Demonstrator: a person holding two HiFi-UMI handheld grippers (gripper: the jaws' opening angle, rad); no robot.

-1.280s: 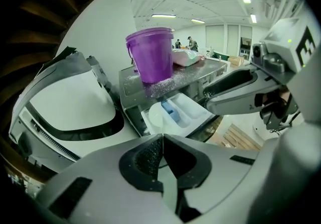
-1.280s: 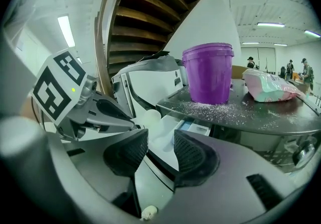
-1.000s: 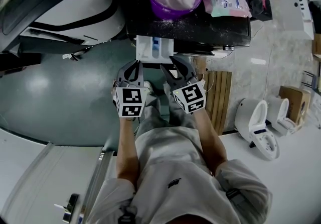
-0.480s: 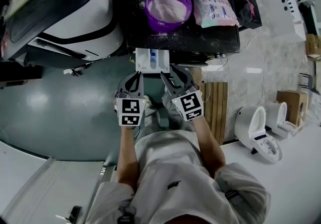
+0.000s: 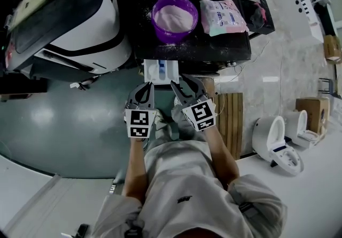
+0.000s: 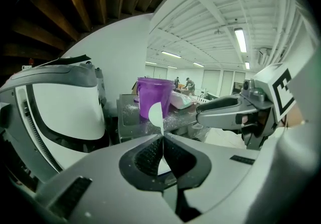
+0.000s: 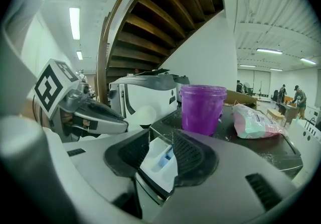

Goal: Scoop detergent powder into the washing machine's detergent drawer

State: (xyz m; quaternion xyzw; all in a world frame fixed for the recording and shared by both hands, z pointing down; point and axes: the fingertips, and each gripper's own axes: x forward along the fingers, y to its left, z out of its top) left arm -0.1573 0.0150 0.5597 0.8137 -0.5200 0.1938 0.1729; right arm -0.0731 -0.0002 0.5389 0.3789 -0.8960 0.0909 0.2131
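The white detergent drawer [image 5: 161,70] stands pulled out from the black washing machine [image 5: 214,45]. On top of that machine is a purple bucket [image 5: 175,16] holding pale powder, with a detergent bag [image 5: 223,16] to its right. My left gripper [image 5: 144,85] hovers just in front of the drawer, shut on a thin white scoop [image 6: 156,114] that points toward the bucket [image 6: 153,96]. Beside it, my right gripper [image 5: 185,85] is open and empty. Through its jaws in the right gripper view [image 7: 161,140] I see the drawer [image 7: 159,161], and beyond it the bucket [image 7: 202,109].
A large white appliance with a dark lid [image 5: 69,23] stands left of the black machine. A wooden slatted board [image 5: 231,117] lies on the floor at the right, with white toilets [image 5: 278,138] beyond it. The person's legs are below the grippers.
The head view has shifted, so the machine and the bucket sit lower in the picture. Both grippers stay close in front of the drawer, and their states are unchanged.
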